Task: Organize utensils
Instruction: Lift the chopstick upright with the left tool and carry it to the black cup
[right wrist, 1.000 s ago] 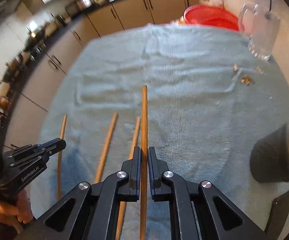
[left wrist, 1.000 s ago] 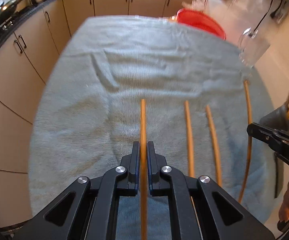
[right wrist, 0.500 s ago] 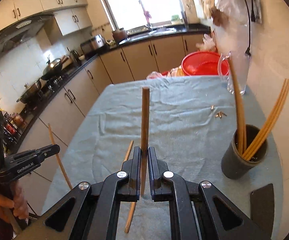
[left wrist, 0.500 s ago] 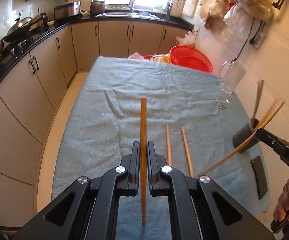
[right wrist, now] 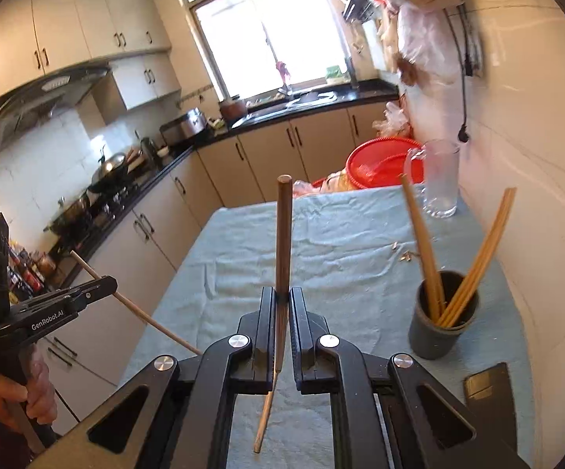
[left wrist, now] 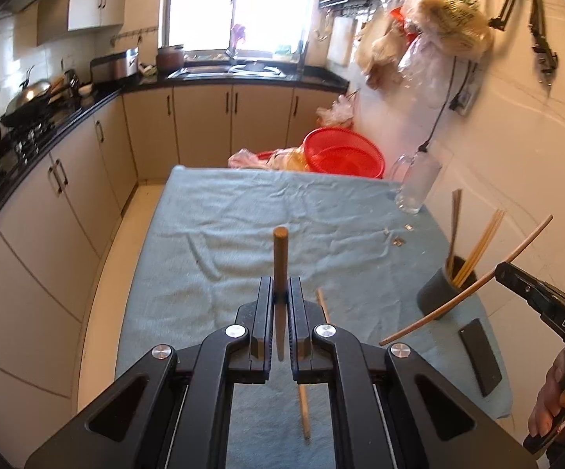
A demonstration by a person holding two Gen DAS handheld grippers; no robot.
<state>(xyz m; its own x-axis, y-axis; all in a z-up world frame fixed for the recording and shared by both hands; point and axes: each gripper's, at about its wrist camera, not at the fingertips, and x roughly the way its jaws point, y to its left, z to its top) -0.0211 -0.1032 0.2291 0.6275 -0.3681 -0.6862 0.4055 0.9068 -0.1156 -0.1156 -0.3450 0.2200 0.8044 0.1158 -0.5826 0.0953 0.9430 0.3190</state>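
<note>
Towel (left wrist: 243, 219) of pale blue covers the whole bench top, rumpled toward the middle. Beyond the far edge sits a red basin (left wrist: 343, 152), and at the far right corner a clear glass mug (right wrist: 440, 179) stands upright on the cloth. Near the right edge, closer in, stands a dark grey holder cup (right wrist: 444, 326) with several chopsticks in it, their tops leaning out past the rim. A flat dark phone (left wrist: 480, 351) lies on the towel just nearer than the cup, close to the right edge. A few small scraps (left wrist: 397, 234) are scattered between the mug and the cup.

The left gripper (left wrist: 281, 301) is closed tight on a single wooden chopstick (left wrist: 280, 258), held in the air above the near part of the bench with its blunt end pointing away. The right gripper (right wrist: 281, 305) is likewise clamped on another brown chopstick (right wrist: 283, 234), raised above the bench and just left of the holder cup. One loose chopstick (right wrist: 265, 418) lies on the towel near the near edge, partly hidden beneath the gripper bodies in both wrist views.
</note>
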